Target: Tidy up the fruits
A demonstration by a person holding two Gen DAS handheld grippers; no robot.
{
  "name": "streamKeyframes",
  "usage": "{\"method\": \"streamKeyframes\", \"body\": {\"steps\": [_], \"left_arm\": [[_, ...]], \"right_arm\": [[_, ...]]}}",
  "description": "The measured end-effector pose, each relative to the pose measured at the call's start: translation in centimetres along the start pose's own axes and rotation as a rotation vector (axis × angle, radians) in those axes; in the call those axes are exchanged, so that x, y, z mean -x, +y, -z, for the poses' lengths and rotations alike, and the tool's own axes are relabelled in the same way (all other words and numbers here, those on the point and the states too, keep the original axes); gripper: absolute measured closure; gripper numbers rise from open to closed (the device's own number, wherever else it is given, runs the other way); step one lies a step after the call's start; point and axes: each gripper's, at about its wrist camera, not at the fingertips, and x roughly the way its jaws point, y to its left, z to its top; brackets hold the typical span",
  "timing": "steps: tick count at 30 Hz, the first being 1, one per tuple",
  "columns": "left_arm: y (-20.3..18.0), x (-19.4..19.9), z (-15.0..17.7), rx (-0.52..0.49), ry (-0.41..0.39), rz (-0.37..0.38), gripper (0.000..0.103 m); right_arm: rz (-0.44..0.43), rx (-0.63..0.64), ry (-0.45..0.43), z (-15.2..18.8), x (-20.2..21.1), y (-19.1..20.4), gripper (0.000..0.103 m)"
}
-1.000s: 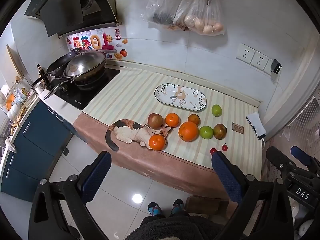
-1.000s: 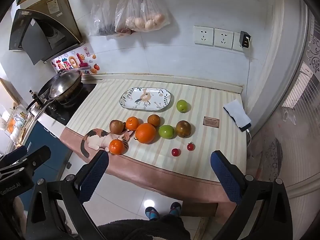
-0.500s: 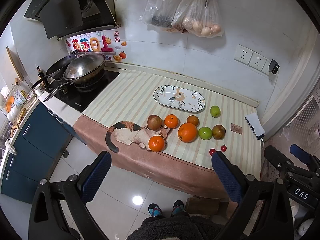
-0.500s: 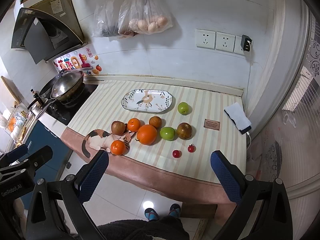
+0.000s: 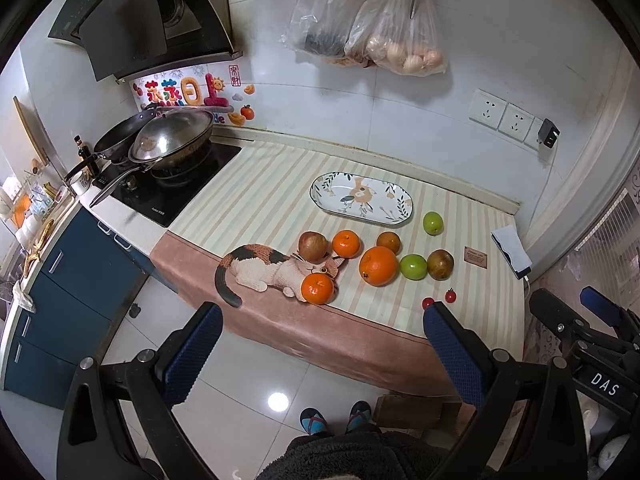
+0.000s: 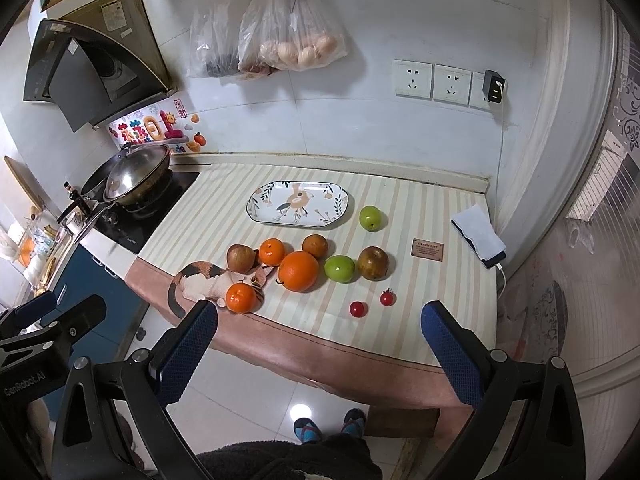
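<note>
Over the last second both cameras have drawn slightly nearer the counter, so the fruit sits a touch larger in view; nothing on the cloth has shifted.

The fruit lies loose on the striped tablecloth (image 6: 420,208), none of it on the oval patterned plate (image 6: 298,204) at the far middle. A large orange (image 6: 299,271) sits at the centre of the group. To its left are a small orange (image 6: 272,252) and a reddish-brown apple (image 6: 241,258), and just beyond it a darker, brownish-orange fruit (image 6: 315,245). Right of the large orange a green apple (image 6: 339,269) sits just beside a brown round fruit (image 6: 373,263), which may be a pear or an apple; the fisheye view leaves that unclear. A second green apple (image 6: 370,218) sits alone, near the plate's right end. Nearest the front edge, another small orange (image 6: 241,298) rests on the head of the cat picture (image 6: 208,282) printed on the cloth, and two cherry tomatoes (image 6: 358,308) lie near each other towards the right.

The left gripper (image 5: 322,344) hangs out over the floor, short of the counter's near edge, its blue-padded fingers (image 5: 194,354) spread wide with nothing between them. The right gripper (image 6: 318,346) does likewise, wide apart and empty, also short of the counter.

Further out, a small brown label (image 6: 427,248) and a folded white cloth (image 6: 476,236) lie at the right of the counter. A lidded wok (image 6: 136,176) stands on the hob to the left, and two plastic bags (image 6: 288,36) hang on the far wall beneath red scissors.
</note>
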Motion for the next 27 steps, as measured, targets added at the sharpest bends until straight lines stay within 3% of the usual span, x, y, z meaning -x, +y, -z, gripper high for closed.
{"method": "streamKeyframes", "body": {"steps": [27], "left_arm": [[0.28,0.06,0.06,-0.003,-0.003,-0.004,0.000]], "right_arm": [[-0.008,0.002,-0.004,-0.37,-0.27,0.79,0.000]]}}
